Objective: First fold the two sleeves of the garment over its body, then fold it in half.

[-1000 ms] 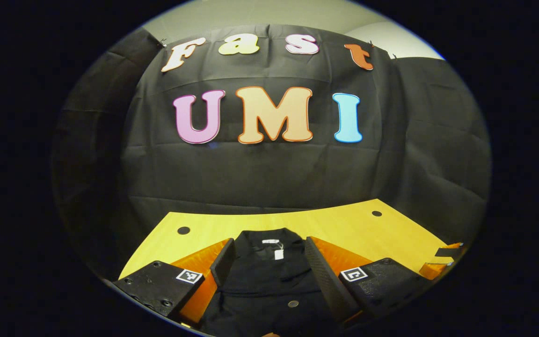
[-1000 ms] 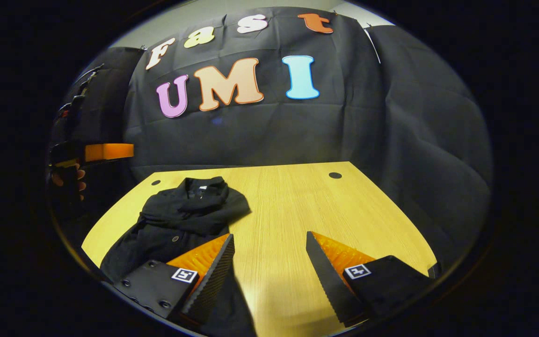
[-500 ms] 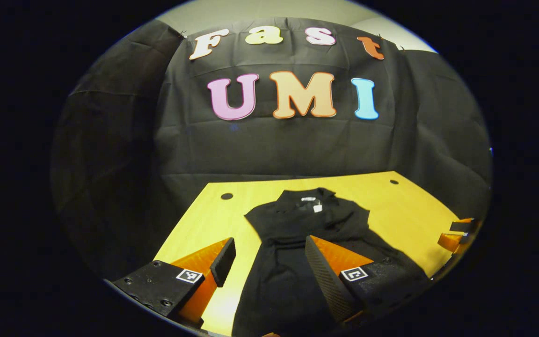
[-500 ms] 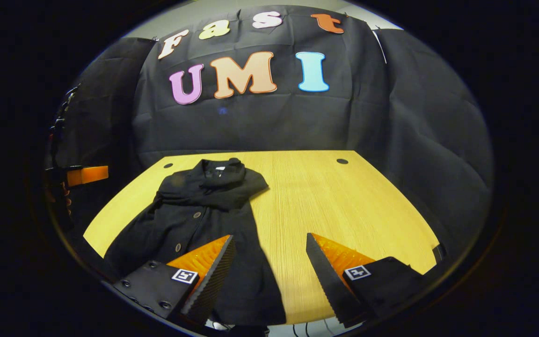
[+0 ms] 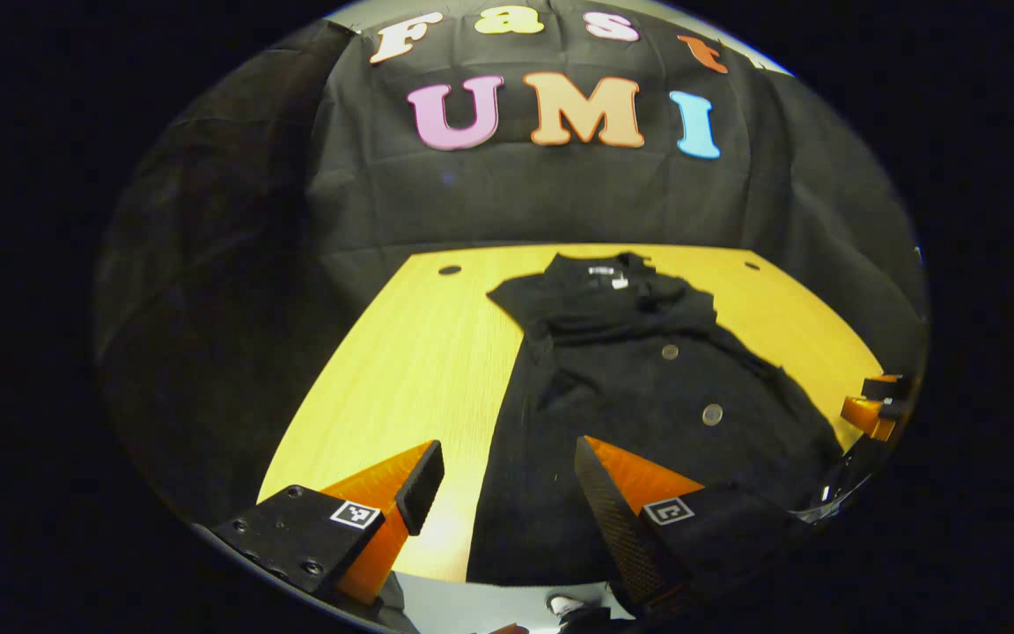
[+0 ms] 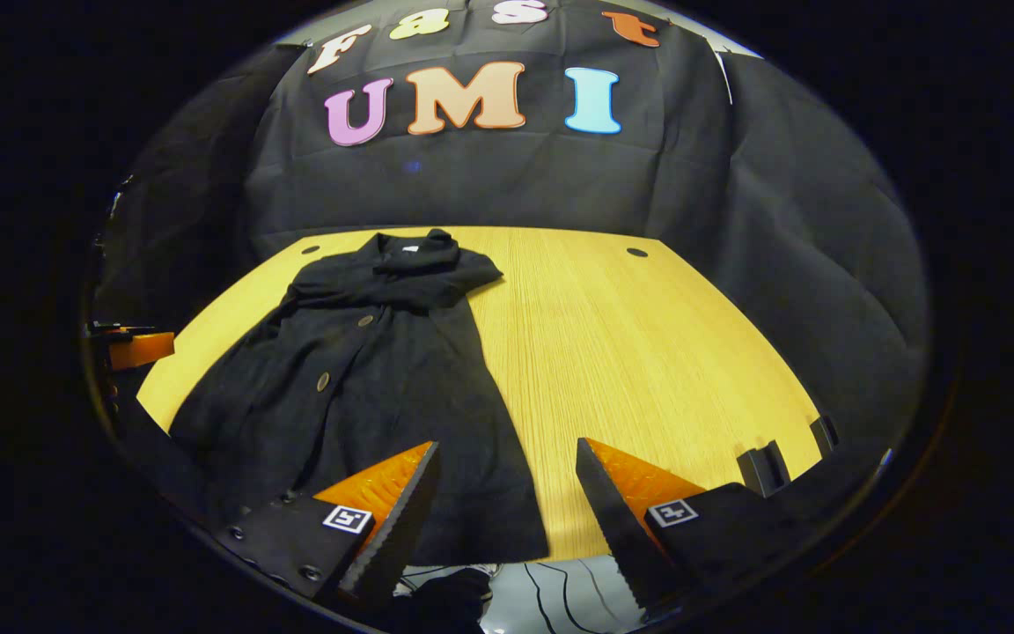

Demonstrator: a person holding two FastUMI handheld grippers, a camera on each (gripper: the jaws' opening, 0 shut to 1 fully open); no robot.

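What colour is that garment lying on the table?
Black, with a few small round buttons; the garment shows best in the left gripper view.

Black garment (image 5: 639,396), plain, dotted with a few dull metallic buttons (image 5: 712,414) and a small white label (image 5: 600,271) at the collar. Spread over a light yellow wooden table (image 6: 648,352) with fine lengthwise grain and small dark round holes (image 6: 636,252). Left gripper (image 5: 498,480) and right gripper (image 6: 507,493) alike: orange fingers faced with ribbed black pads, black bodies, each bearing little black-and-white square markers (image 6: 347,518)
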